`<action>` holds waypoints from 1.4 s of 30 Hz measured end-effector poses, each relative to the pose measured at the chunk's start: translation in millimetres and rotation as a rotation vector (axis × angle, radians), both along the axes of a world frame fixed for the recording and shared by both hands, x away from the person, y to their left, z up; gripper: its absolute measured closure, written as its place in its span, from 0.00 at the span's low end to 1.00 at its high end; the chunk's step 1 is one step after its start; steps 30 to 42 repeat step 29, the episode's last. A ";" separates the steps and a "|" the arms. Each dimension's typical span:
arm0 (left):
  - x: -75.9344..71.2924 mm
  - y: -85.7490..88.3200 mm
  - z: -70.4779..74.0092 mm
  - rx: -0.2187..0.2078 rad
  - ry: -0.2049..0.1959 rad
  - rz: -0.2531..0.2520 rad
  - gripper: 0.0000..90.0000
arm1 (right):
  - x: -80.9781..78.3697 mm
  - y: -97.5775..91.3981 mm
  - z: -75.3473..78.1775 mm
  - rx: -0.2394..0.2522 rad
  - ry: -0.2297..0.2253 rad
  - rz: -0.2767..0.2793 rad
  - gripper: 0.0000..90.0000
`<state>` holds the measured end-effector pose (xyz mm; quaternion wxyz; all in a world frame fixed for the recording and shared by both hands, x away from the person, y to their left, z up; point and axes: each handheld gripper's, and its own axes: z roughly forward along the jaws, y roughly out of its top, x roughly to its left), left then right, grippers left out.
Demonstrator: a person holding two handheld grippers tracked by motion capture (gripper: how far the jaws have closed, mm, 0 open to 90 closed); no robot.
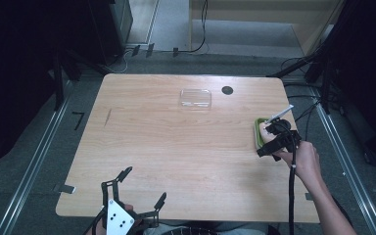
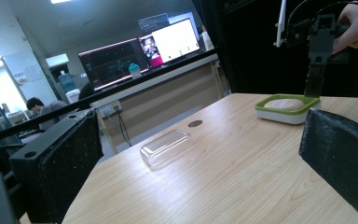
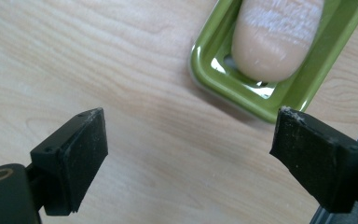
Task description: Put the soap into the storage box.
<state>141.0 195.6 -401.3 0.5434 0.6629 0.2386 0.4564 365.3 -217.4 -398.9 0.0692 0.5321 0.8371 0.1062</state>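
1. Soap [image 3: 276,39], a pale oblong bar, is what the work turns on, but the biggest thing in sight is the worktop [image 1: 176,156], a light wooden board with rounded corners that carries everything else.
2. Left hand-held gripper [image 1: 138,191] sits at the near edge of the worktop, well apart from the soap; its jaws stand spread with nothing between them, and in the left gripper view they frame the bare wood.
3. Right hand-held gripper [image 1: 273,139] is held in a hand [image 1: 306,161] at the right edge of the worktop, just above and beside the soap dish. Its jaws are spread wide and pinch nothing.
4. A clear plastic lid [image 1: 195,98] lies flat toward the far side of the worktop, well away from both hand-held grippers.
5. The soap dish [image 3: 214,77] is green inside with a white outer wall, and rests on the worktop near the right edge.
6. The soap lies inside that dish. In the right gripper view the dish and soap sit beyond the jaw tips, toward the upper right, apart from both pads; the wood between the jaws is bare.
7. A small dark round spot [image 1: 227,90] marks the worktop just right of the lid.
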 end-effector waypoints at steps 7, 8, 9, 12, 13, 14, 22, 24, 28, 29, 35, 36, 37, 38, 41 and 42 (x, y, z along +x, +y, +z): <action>0.2 -0.1 0.1 0.001 -0.001 -0.001 0.00 | -19.4 3.0 -3.6 -0.011 0.019 0.033 0.13; 0.2 -0.2 0.1 0.002 -0.001 -0.002 0.00 | -21.5 3.2 -4.7 -0.013 0.017 0.041 0.13; 0.2 -0.2 0.1 0.002 -0.001 -0.002 0.00 | -25.2 4.3 -6.5 -0.020 0.024 0.046 0.13; 0.1 -0.2 0.1 0.001 -0.002 -0.001 0.00 | -33.6 5.5 -11.6 -0.027 0.037 0.067 0.13; 0.2 -0.2 0.1 0.001 -0.001 -0.001 0.00 | -36.5 6.5 -13.2 -0.030 0.046 0.067 0.13; 0.1 -0.2 0.1 0.002 -0.002 -0.001 0.00 | -39.2 6.5 -15.3 -0.033 0.049 0.075 0.13; 0.0 -0.3 0.2 0.002 -0.002 -0.002 0.00 | -59.7 9.3 -36.6 -0.054 0.111 0.116 0.13; 0.0 -0.2 0.2 0.000 -0.002 -0.001 0.00 | -64.9 10.6 -42.6 -0.051 0.131 0.132 0.13; 0.4 -0.2 0.3 0.001 -0.002 -0.003 0.00 | -71.4 11.5 -48.3 -0.056 0.150 0.158 0.13; 0.5 -0.3 0.4 0.004 0.000 -0.001 0.00 | -70.5 10.2 -47.0 -0.053 0.141 0.155 0.14; 0.5 -0.3 0.4 0.004 0.000 -0.001 0.00 | -70.5 10.2 -47.0 -0.053 0.141 0.155 0.14; 0.5 -0.3 0.4 0.004 0.000 -0.001 0.00 | -70.5 10.2 -47.0 -0.053 0.141 0.155 0.14; 0.5 -0.3 0.4 0.004 0.000 -0.001 0.00 | -70.5 10.2 -47.0 -0.053 0.141 0.155 0.14; 0.5 -0.3 0.4 0.004 0.000 -0.001 0.00 | -70.5 10.2 -47.0 -0.053 0.141 0.155 0.14; 0.5 -0.3 0.4 0.004 0.000 -0.001 0.00 | -70.5 10.2 -47.0 -0.053 0.141 0.155 0.14; 0.5 -0.3 0.4 0.004 0.000 -0.001 0.00 | -70.5 10.2 -47.0 -0.053 0.141 0.155 0.14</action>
